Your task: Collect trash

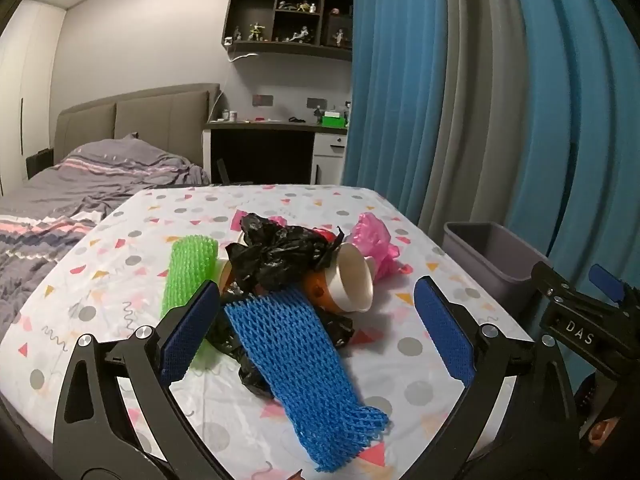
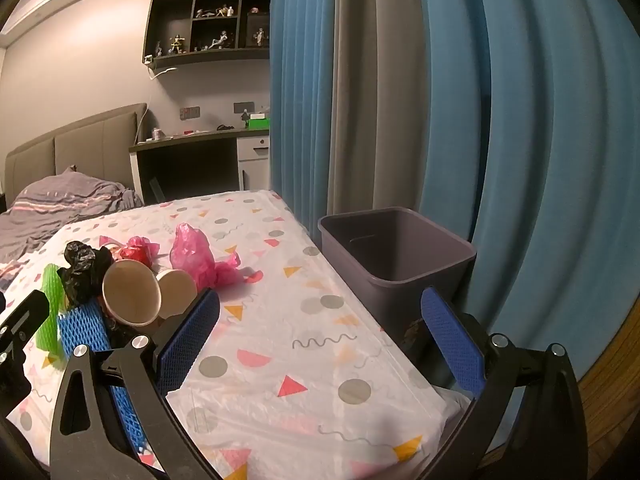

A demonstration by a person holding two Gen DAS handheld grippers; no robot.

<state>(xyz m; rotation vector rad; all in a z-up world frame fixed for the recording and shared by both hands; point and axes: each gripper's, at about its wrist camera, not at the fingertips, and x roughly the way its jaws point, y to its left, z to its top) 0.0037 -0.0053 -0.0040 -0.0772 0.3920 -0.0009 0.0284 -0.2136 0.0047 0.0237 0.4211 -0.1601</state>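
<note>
A pile of trash lies on the table (image 1: 400, 208): a blue foam net (image 1: 296, 356), a green foam net (image 1: 188, 272), a crumpled black bag (image 1: 280, 254), a paper cup (image 1: 352, 284) on its side and a pink bag (image 1: 372, 242). My left gripper (image 1: 318, 300) is open above the blue net, empty. My right gripper (image 2: 320, 312) is open and empty over the table's right part (image 2: 304, 360), right of the cups (image 2: 132, 298) and pink bag (image 2: 196, 254). A grey bin (image 2: 396, 256) stands beside the table's right edge; it also shows in the left wrist view (image 1: 488, 256).
Blue and grey curtains (image 2: 440, 100) hang behind the bin. A bed (image 1: 80, 184) lies left of the table. A desk (image 1: 276, 136) and wall shelves (image 1: 288, 16) are at the back. The right gripper's body (image 1: 592, 320) shows at the right of the left wrist view.
</note>
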